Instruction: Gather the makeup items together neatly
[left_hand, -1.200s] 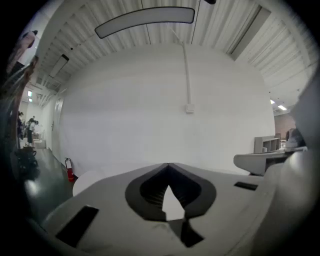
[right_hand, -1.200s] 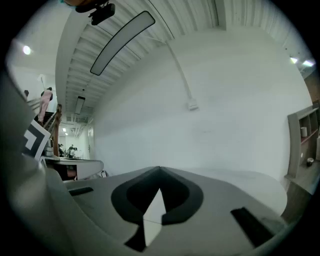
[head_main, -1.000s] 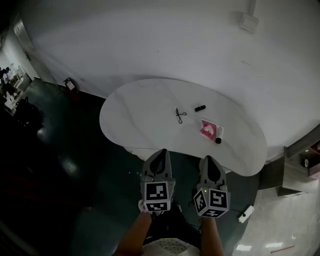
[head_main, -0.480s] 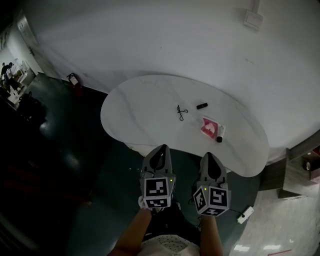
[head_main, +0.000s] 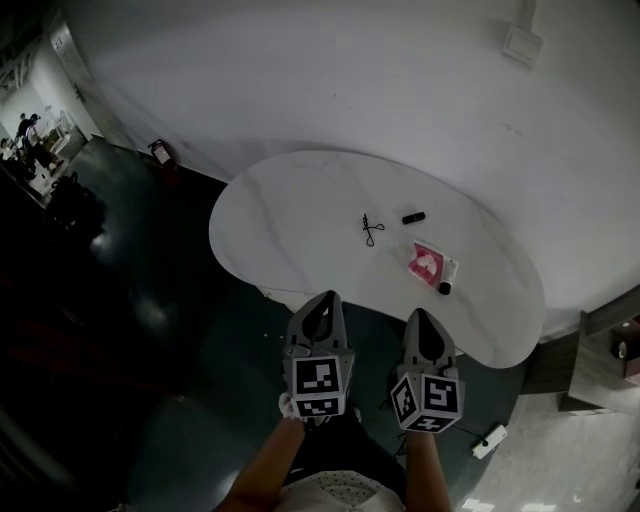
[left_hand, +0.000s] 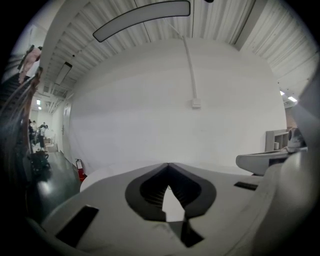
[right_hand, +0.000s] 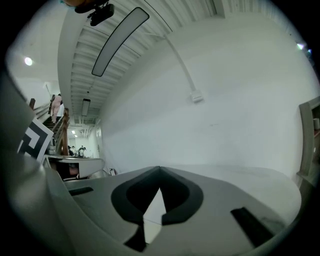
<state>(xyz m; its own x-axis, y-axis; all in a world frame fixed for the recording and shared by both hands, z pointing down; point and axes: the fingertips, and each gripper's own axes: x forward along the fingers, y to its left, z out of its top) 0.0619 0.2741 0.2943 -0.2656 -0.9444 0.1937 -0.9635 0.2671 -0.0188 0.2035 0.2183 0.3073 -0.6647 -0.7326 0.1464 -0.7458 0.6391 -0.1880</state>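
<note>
On the white kidney-shaped table (head_main: 290, 215) lie a thin black eyelash curler (head_main: 372, 230), a small black tube (head_main: 413, 217), a pink packet (head_main: 427, 262) and a white tube with a black cap (head_main: 446, 279) beside the packet. My left gripper (head_main: 322, 303) (left_hand: 168, 165) and right gripper (head_main: 421, 318) (right_hand: 159, 168) hover side by side just short of the table's near edge, above the dark floor. Both are shut and hold nothing. They point toward the table and the white wall; neither gripper view shows the items.
A white wall curves behind the table, with a small box (head_main: 523, 45) mounted on it. A red fire extinguisher (head_main: 160, 152) stands at the wall's foot on the left. A white object (head_main: 487, 441) lies on the floor at the lower right. People stand far off at the left.
The head view has shifted, so the table and items sit slightly further right in the picture. Both grippers stay shut and keep their place before the table edge.
</note>
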